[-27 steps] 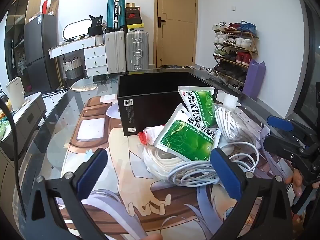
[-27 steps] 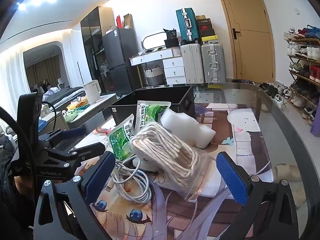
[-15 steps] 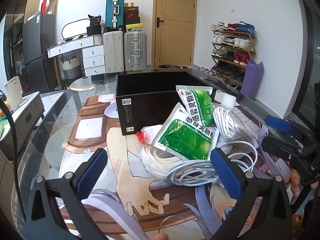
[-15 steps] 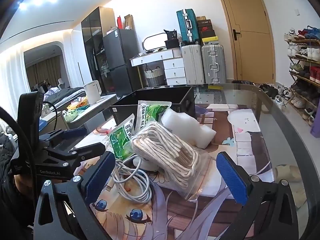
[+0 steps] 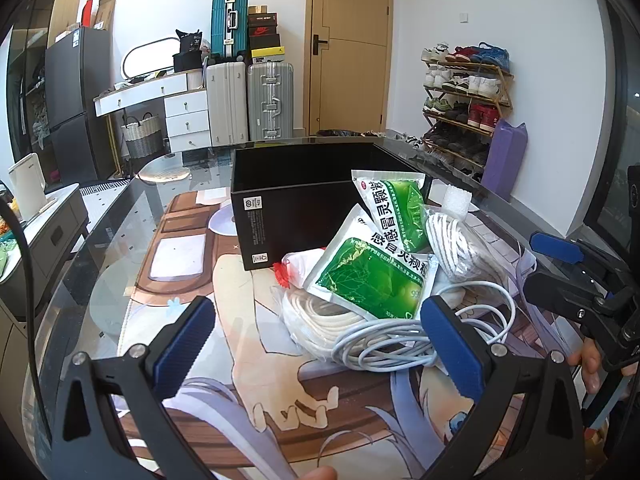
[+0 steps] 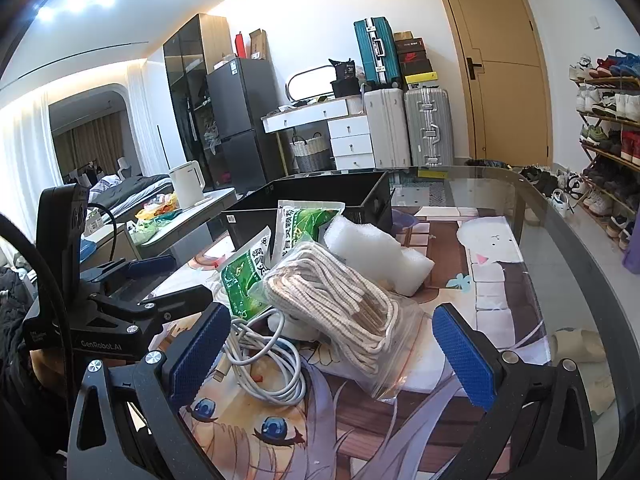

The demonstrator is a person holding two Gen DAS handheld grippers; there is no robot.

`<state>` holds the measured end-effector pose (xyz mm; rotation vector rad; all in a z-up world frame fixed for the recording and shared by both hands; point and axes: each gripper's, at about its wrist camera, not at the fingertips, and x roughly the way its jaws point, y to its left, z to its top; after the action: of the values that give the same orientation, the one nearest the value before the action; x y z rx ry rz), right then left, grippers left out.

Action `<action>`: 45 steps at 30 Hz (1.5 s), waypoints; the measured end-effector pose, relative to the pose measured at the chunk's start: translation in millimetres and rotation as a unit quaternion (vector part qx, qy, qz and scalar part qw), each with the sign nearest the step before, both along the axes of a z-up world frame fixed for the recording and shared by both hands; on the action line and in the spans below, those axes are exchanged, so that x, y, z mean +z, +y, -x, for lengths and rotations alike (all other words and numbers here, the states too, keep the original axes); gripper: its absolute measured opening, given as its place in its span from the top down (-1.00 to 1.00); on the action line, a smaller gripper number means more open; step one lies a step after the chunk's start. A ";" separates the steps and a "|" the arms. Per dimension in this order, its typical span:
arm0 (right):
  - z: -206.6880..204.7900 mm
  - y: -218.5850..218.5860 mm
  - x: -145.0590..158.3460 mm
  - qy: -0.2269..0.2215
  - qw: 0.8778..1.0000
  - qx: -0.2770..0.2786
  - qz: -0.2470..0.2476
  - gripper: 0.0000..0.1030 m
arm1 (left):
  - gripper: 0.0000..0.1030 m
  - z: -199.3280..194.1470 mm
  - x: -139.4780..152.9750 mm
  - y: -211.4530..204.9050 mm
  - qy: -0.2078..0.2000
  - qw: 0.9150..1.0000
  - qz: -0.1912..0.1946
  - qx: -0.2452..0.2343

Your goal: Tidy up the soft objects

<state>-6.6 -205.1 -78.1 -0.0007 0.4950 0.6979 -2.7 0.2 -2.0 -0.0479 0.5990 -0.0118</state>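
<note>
A heap of soft things lies on the glass table in front of an open black box (image 5: 300, 200) (image 6: 316, 196). It holds two green-and-white sachets (image 5: 368, 276) (image 6: 240, 276), a bagged coil of beige rope (image 6: 340, 304) (image 5: 456, 244), a second bagged white rope (image 5: 320, 316), a white cable (image 5: 404, 344) (image 6: 264, 364) and white foam (image 6: 376, 256). My left gripper (image 5: 316, 344) is open just short of the heap, nothing between its pads. My right gripper (image 6: 332, 352) is open too, with the bagged rope just beyond its pads.
The table carries a printed cartoon mat (image 5: 240, 360) under glass. Its curved right edge (image 6: 592, 280) drops to the floor beside a shoe rack (image 5: 464, 100). Suitcases (image 5: 248, 100), a white dresser (image 5: 176, 116) and a door (image 5: 348, 48) stand behind. A side counter with a kettle (image 6: 186, 184) lies left.
The left wrist view has shifted slightly, so the heap sits a little lower and closer between the left pads. The right gripper and the objects have not visibly moved.
</note>
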 end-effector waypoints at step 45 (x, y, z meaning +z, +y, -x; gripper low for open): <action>3.6 2.6 -4.0 0.004 1.000 0.003 0.004 -0.99 | -1.00 -1.4 -2.1 5.0 0.005 1.000 0.008 -0.008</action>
<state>-10.2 -202.4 -82.1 -0.0059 0.5063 0.7021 -1.4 5.2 -4.1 -0.0586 0.6087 -0.0308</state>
